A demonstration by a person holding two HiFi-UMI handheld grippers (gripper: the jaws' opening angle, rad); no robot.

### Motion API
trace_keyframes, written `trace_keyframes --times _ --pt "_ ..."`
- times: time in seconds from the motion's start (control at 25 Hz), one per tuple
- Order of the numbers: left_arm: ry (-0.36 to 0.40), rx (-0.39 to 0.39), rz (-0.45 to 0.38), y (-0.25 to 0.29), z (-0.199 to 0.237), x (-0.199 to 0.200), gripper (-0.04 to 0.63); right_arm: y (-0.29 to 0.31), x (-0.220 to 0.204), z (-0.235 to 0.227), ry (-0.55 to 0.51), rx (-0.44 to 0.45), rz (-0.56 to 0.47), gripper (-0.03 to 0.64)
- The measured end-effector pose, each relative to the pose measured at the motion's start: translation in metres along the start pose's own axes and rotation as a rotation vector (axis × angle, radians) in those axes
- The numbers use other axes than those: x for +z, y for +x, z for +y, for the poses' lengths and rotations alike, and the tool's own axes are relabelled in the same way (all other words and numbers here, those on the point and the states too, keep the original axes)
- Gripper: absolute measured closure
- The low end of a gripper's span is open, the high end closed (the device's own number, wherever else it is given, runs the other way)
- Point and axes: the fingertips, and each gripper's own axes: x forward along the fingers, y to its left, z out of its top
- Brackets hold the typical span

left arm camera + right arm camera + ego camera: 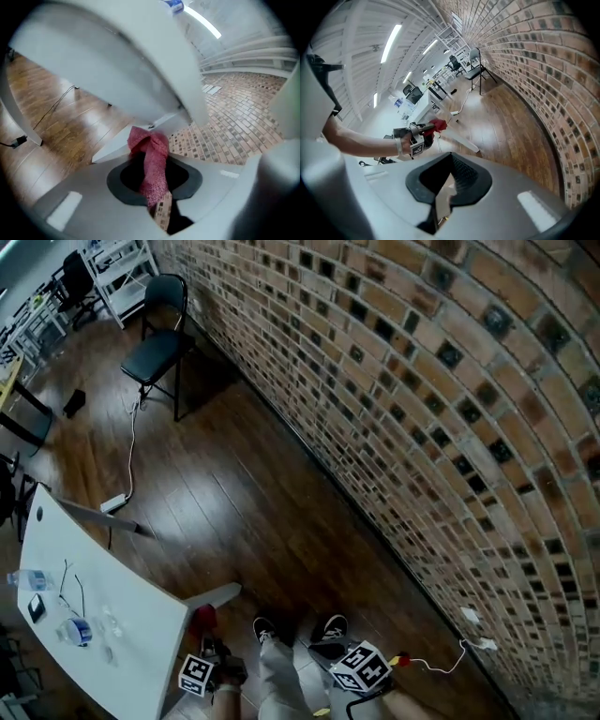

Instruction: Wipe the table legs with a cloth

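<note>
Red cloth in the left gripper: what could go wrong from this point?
The red cloth is clamped in a bunch in the left gripper and could slip out on a wipe. The table edge is close above it; a bump might knock the bottle off. A cable lies by the feet.

dim head view — ceiling strip-light glare, fisheye-warped edges, motion blur

Black folding chair (152,360) beside brick wall (422,381), white cable (132,446) nearby
</note>
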Motion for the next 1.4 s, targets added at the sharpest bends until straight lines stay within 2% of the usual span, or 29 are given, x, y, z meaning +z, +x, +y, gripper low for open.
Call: trace_keyframes --times 0.12,0.24,0.32,0.4,0.48,0.64,0.76,0.96,1.08,1.16,1.28,1.4 --pt "-0.008 -0.023 0.021 -0.033 -0.032 -0.001 0.526 -0.018 0.013 0.032 -0.013 0.071 -0.002 0.623" --pt "0.072 -0.088 0.132 -0.067 -0.077 -0.023 0.526 -0.035 0.033 0.064 -0.029 0.16 0.0 0.623" --pt "0.194 -0.149 0.231 -0.096 -0.116 -0.039 0.526 -0.048 0.05 0.081 -0.075 0.188 -0.016 0.623" --pt "0.323 -0.244 0.331 -0.124 -0.149 -0.059 0.526 -0.061 0.066 0.093 -0.145 0.202 -0.029 0.619" --pt "0.462 -0.353 0.415 -0.149 -0.179 -0.079 0.526 -0.077 0.079 0.104 -0.225 0.235 -0.025 0.539" --pt "0.791 -0.509 0.529 -0.197 -0.224 -0.1 0.526 -0.098 0.079 0.143 -0.494 0.35 0.069 0.448" --pt "0.937 -0.568 0.614 -0.222 -0.242 -0.116 0.526 -0.111 0.063 0.163 -0.673 0.428 0.137 0.413" --pt "1.021 -0.655 0.737 -0.252 -0.265 -0.142 0.525 -0.126 0.038 0.181 -0.872 0.473 0.175 0.411" --pt "1.119 -0.698 0.812 -0.269 -0.273 -0.156 0.525 -0.136 0.018 0.186 -0.898 0.546 0.251 0.433" --pt "1.129 -0.738 0.862 -0.28 -0.278 -0.162 0.521 -0.147 0.013 0.188 -0.845 0.627 0.284 0.473" --pt "1.083 -0.778 0.898 -0.286 -0.289 -0.16 0.512 -0.16 0.021 0.186 -0.702 0.725 0.274 0.503" --pt "1.068 -0.757 0.881 -0.275 -0.286 -0.14 0.514 -0.155 0.04 0.176 -0.567 0.729 0.22 0.505"
